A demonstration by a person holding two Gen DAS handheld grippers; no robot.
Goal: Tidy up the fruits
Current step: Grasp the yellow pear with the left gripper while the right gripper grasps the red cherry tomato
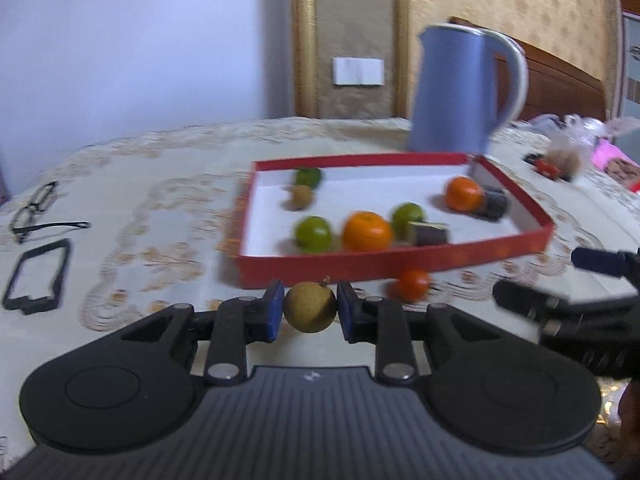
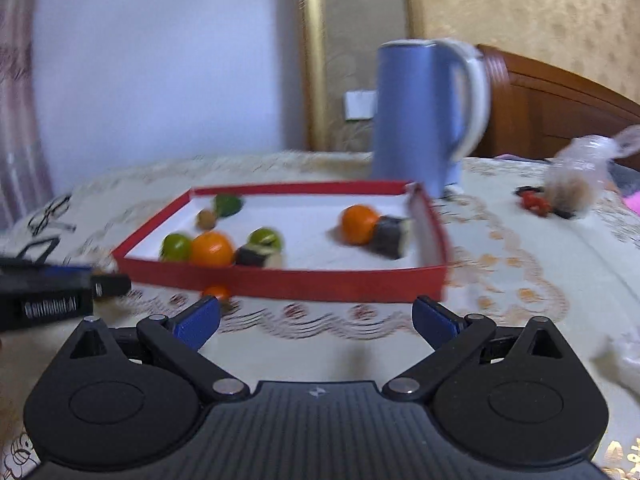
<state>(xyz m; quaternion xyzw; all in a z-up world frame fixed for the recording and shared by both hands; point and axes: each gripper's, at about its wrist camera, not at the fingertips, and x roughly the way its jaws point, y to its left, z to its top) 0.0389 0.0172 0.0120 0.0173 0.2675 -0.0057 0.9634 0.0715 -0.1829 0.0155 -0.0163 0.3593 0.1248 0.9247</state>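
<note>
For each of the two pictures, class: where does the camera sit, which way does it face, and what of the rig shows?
Left wrist: behind the left tongs, shut on a brownish round fruit, facing the red tray; right tongs at the right edge.
Right wrist: behind the open right tongs, facing that tray.
Shared: tray, blue kettle, small orange fruit on the cloth.

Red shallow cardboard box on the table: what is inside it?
Inside the red shallow cardboard box: three green round fruits, two orange round fruits, one small brown round fruit and two dark blocks. Anything behind the near wall is hidden.
</note>
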